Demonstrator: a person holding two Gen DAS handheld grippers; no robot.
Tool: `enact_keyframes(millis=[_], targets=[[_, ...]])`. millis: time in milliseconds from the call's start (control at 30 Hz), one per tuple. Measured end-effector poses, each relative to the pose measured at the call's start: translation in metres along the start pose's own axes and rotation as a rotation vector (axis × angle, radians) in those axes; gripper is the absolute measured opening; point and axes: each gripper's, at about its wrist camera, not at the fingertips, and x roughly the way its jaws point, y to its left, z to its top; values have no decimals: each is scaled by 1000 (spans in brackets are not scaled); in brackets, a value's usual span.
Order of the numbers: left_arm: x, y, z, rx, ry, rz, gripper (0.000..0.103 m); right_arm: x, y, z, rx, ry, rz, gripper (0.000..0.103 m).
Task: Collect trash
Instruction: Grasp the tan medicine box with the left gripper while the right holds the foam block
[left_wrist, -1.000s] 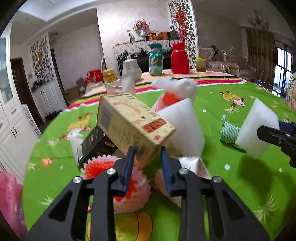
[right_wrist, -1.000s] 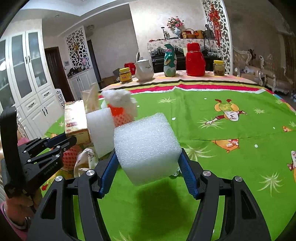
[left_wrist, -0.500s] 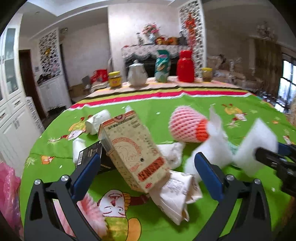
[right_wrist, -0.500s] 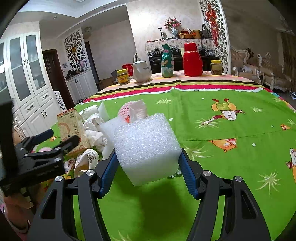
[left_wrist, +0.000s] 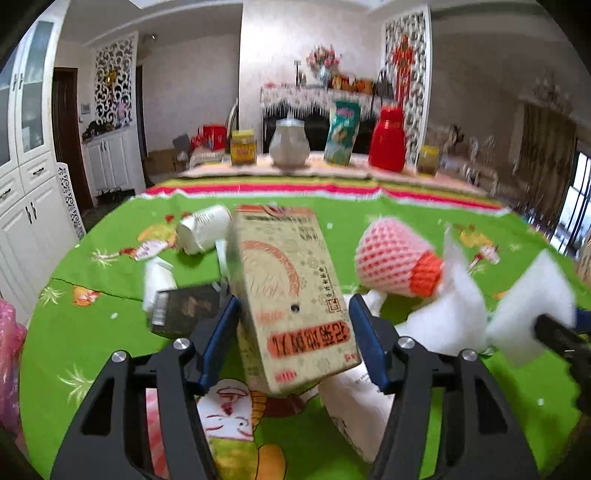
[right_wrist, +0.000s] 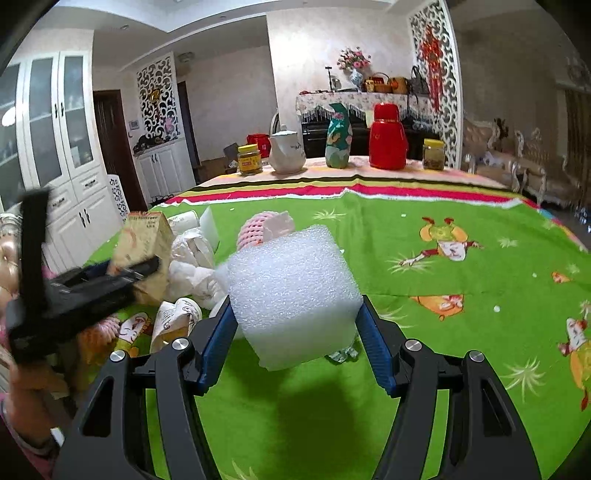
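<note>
A tan cardboard box (left_wrist: 291, 295) stands tilted between the jaws of my left gripper (left_wrist: 294, 302). The jaws are closing, and both blue pads lie against its long sides. In the right wrist view the same box (right_wrist: 142, 236) shows at the left with the left gripper (right_wrist: 140, 267) around it. My right gripper (right_wrist: 295, 306) is shut on a white foam block (right_wrist: 291, 291), held above the green tablecloth (right_wrist: 443, 229). That block (left_wrist: 532, 306) also shows at the right edge of the left wrist view.
Around the box lie a pink foam fruit net (left_wrist: 391, 262), a white foam piece (left_wrist: 450, 310), a paper cup (left_wrist: 205, 232), a black carton (left_wrist: 184, 310) and a crumpled wrapper (left_wrist: 354, 402). A red flask (right_wrist: 388, 142), a teapot (right_wrist: 286, 151) and jars stand at the far end.
My left gripper let go of the box's edge, opened wide, then closed again across the box's width. The box now stands more upright. The right gripper and its foam block have stayed put.
</note>
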Motion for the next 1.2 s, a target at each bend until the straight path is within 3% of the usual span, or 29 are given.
enact_keyframes(millis=[67, 133, 233, 300, 400, 467, 500, 533, 567, 667, 767, 900, 1100, 1200], targets=[[-20, 6, -3, -19, -45, -8, 57, -2, 5, 0, -30, -14, -24, 62], [-35, 8, -7, -25, -69, -8, 31, -5, 9, 1, -52, -29, -39, 62], [-50, 11, -13, -36, -74, -23, 31, -10, 14, 1, -80, -50, -59, 62], [-54, 12, -16, -35, -71, -35, 23, -13, 16, 1, -89, -60, -55, 62], [-50, 11, -23, -22, -29, -41, 22, -14, 16, 0, -83, -61, -46, 62], [-49, 11, -28, -39, -12, -45, 41, -14, 14, 0, -72, -57, -41, 62], [-51, 10, -30, -51, -11, -40, 80, -13, 13, 0, -65, -55, -41, 62], [-54, 10, -31, -54, -25, -35, 99, -13, 11, 0, -59, -53, -37, 62], [-56, 8, -32, -47, -44, -29, 98, -13, 11, 0, -56, -52, -34, 62], [-46, -5, -31, 38, 7, -18, 98, -12, 10, -1, -47, -44, -29, 62], [-34, -13, -36, 81, 73, -29, 91, -13, 11, -1, -49, -47, -24, 62], [-22, -13, -44, 130, 149, -3, 62, -14, 14, -1, -53, -46, -19, 62], [-8, -8, -55, 207, 203, 31, 60, -14, 16, -1, -60, -46, -17, 62], [-6, -12, -51, 200, 188, 17, 49, -12, 18, -3, -70, -41, -25, 62]])
